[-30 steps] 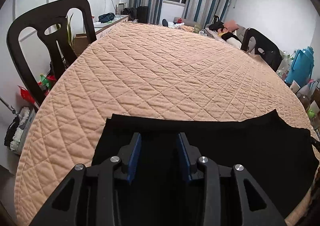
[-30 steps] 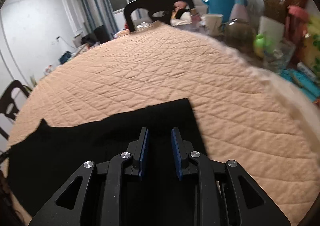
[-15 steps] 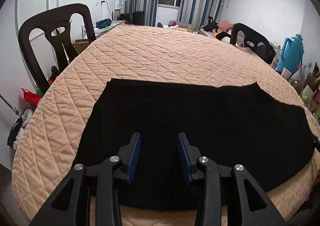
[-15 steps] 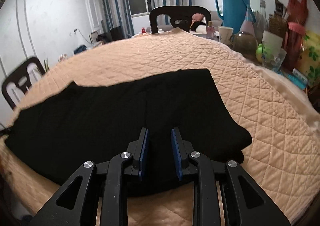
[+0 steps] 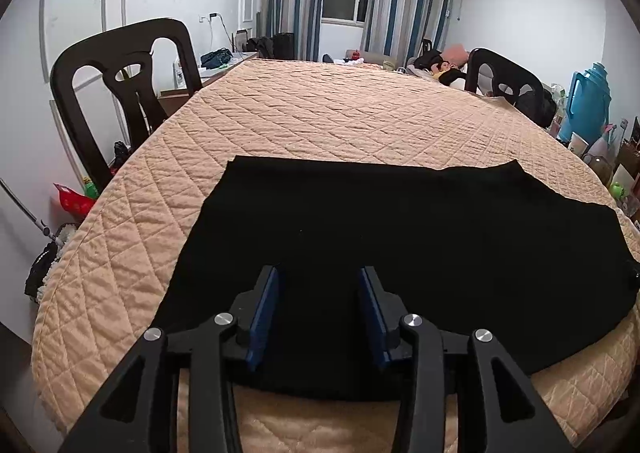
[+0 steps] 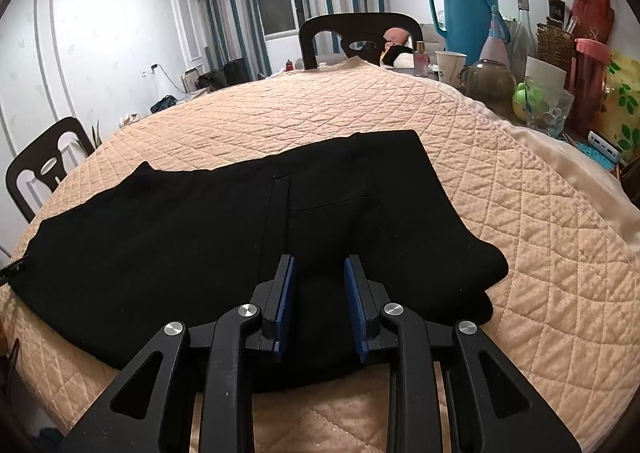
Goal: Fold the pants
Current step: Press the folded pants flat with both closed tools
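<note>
Both my grippers have pulled back toward the near edge since a second ago, so far more of the pants [image 5: 400,237] shows now, where before only a strip of black cloth lay ahead of my fingers.

Pants lie flat and spread sideways across the near part of the quilt [image 5: 340,113], their near edge close to the table's rim. From the right wrist view, the pants [image 6: 240,221] show a vertical seam and a pocket line, and the right end is doubled over into a thick rounded fold.

My left gripper [image 5: 320,309] hovers over the near edge of the cloth with its jaws apart and nothing between the blue pads [image 5: 262,317]. My right gripper [image 6: 319,301] sits likewise above the near edge by the folded end, jaws parted, empty, pads [image 6: 286,301] clear of the fabric as far as I can tell.

A black chair [image 5: 124,93] stands at the left of the table, and a blue thermos [image 6: 466,5] stands among clutter on the right.
</note>
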`<action>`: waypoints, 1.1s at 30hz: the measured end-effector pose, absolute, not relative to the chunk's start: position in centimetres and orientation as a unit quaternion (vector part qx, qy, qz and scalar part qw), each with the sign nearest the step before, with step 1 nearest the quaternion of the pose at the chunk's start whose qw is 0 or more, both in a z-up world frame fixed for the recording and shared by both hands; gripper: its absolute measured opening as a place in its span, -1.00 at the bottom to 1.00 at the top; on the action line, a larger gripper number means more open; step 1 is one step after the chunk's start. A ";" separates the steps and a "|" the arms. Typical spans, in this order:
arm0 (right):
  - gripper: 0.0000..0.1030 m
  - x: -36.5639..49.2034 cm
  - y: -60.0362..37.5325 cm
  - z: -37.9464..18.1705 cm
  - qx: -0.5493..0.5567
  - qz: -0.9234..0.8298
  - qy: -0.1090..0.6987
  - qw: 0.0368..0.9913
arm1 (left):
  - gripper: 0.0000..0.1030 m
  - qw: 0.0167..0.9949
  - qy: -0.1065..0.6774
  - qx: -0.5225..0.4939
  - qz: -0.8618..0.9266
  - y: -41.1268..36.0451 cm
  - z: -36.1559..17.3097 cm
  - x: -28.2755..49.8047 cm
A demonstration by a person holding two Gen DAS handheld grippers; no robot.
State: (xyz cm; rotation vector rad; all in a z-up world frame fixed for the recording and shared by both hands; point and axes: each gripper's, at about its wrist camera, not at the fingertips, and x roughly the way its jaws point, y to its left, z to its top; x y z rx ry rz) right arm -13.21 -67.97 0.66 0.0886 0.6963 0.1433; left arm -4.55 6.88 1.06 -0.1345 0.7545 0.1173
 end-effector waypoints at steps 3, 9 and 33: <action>-0.49 -13.3 -67.9 0.7 0.044 0.066 0.340 0.937 | -0.13 0.925 0.367 -0.069 0.067 7.2 1.1 -5.0; -0.49 -14.2 -66.5 1.9 0.036 0.077 0.330 0.940 | -0.13 0.926 0.361 -0.071 0.090 8.0 1.2 -5.8; -0.47 -14.1 -64.1 0.9 0.011 0.109 0.326 0.939 | -0.08 0.931 0.347 -0.058 0.097 8.4 0.5 -5.5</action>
